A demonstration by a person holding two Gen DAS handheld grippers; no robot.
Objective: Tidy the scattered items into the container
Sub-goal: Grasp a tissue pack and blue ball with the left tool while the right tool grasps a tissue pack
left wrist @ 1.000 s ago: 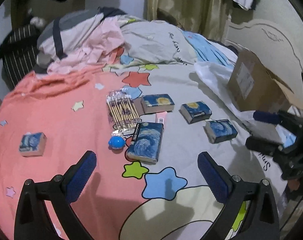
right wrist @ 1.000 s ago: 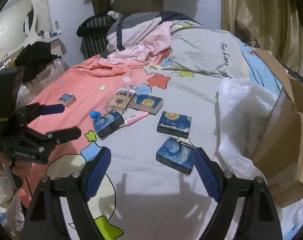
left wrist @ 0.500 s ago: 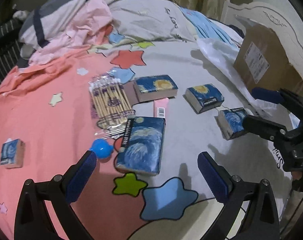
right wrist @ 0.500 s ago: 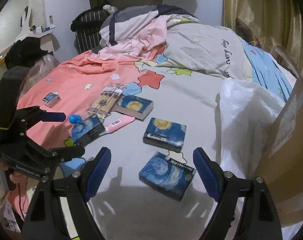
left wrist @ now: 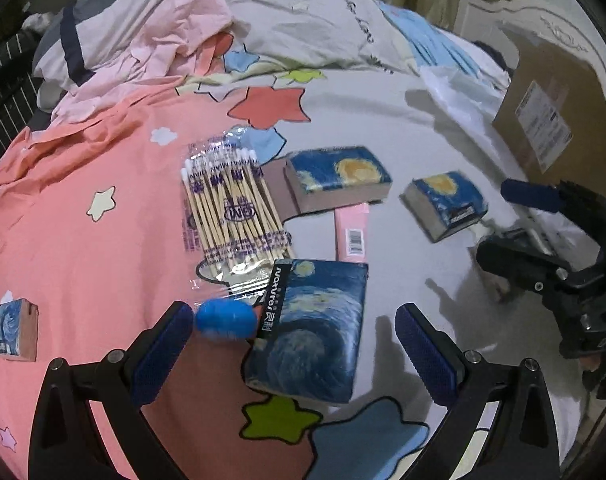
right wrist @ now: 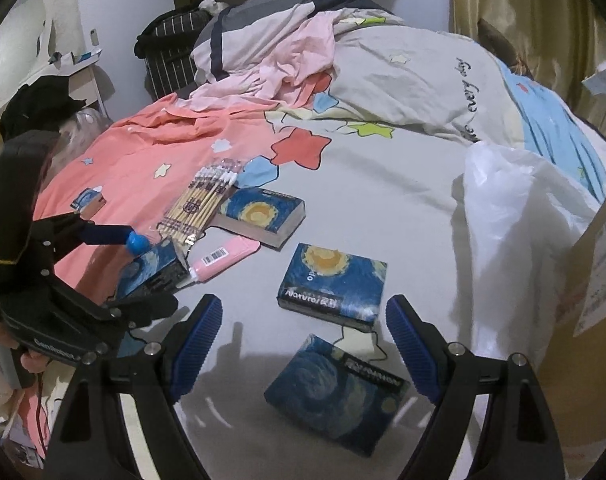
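Covering the bed [left wrist: 383,128], star-print sheet (rumpled), tissue packs [right wrist: 333,280] scattered

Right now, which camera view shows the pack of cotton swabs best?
The left wrist view. There the pack of cotton swabs lies near the middle, seen from above, with its printed wrapper and white tips clear. In the right wrist view the same pack is farther off, smaller and seen at a slant.

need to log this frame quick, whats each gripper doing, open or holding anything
Left gripper: open, holding nothing, fingers either side of a starry blue tissue pack.
Right gripper: open, holding nothing, over another starry blue pack.
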